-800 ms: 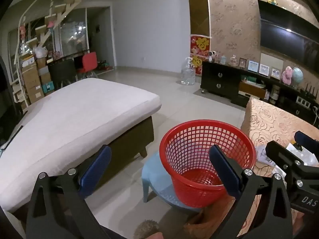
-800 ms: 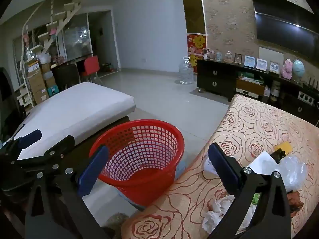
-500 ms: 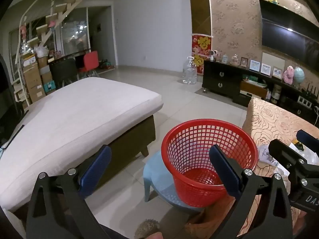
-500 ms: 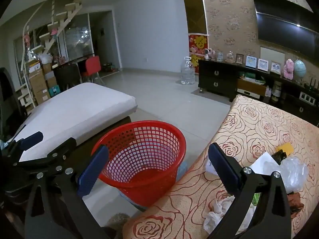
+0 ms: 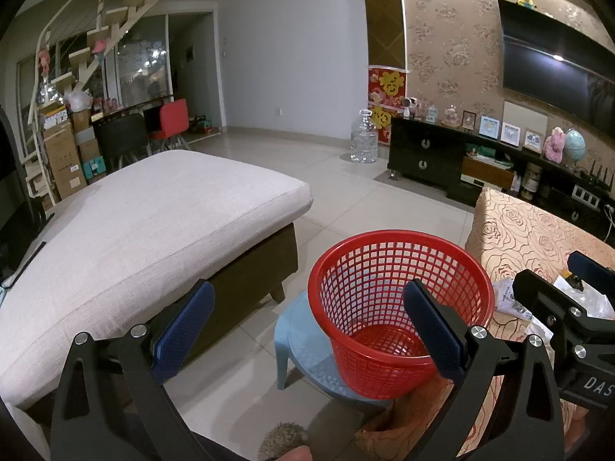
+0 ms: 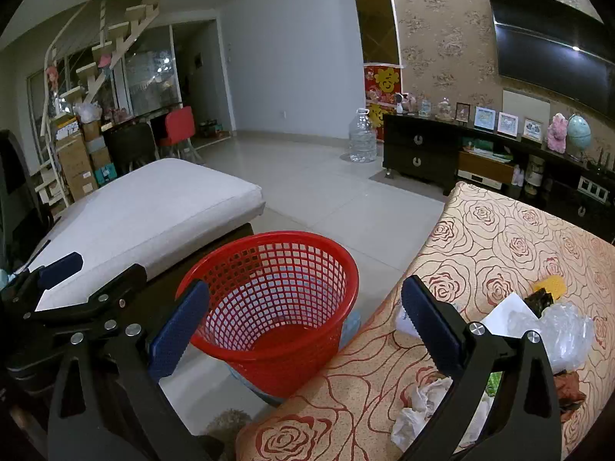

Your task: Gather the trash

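A red mesh basket (image 5: 399, 303) stands empty on a blue stool (image 5: 307, 349), beside the rose-patterned table (image 6: 499, 238); it also shows in the right wrist view (image 6: 273, 307). Trash lies on the table: crumpled white tissue (image 6: 423, 403), a clear plastic bag (image 6: 557, 330), white paper (image 6: 503, 315) and a yellow piece (image 6: 551, 282). My left gripper (image 5: 307, 330) is open and empty, just before the basket. My right gripper (image 6: 305, 326) is open and empty above the table's edge, with the trash at its right finger.
A low bed with a grey cushion (image 5: 134, 223) stands left of the basket. A black TV cabinet (image 5: 461, 157) and a water jug (image 5: 363, 142) are at the far wall. Tiled floor (image 5: 346, 199) lies between.
Both views have shifted slightly; the basket sits a little to the right in each. Both grippers stay open and empty.
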A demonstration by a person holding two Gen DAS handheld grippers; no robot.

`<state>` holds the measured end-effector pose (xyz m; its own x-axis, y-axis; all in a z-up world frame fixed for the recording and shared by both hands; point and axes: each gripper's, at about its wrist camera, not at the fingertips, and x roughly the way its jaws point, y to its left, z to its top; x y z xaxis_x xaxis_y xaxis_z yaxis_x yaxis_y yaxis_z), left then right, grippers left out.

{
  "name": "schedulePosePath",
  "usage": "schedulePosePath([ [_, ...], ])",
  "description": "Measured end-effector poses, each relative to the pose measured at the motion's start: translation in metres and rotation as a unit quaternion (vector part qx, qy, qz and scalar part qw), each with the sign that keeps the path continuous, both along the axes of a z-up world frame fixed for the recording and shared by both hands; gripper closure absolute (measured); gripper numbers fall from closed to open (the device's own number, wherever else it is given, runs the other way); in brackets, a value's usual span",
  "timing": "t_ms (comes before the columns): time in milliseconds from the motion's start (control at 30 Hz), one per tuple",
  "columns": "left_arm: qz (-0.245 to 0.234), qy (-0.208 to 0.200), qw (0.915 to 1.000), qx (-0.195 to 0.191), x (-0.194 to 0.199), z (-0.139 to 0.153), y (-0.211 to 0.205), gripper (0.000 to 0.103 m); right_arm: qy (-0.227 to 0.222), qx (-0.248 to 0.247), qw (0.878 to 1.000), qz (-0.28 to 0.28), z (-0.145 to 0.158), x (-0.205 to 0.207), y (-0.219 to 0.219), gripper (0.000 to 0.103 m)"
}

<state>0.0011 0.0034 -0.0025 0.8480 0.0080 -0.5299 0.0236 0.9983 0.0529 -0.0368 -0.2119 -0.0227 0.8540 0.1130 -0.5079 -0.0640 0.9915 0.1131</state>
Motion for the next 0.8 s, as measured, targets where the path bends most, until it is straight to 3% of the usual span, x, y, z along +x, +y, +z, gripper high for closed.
schedulePosePath([
  [800, 0.000, 0.000, 1.0000, 0.001, 0.0006, -0.0023, -0.0021, 0.008, 0.000, 0.000, 1.000, 0.001, 0.0004, 0.0000, 0.0005, 0.006],
])
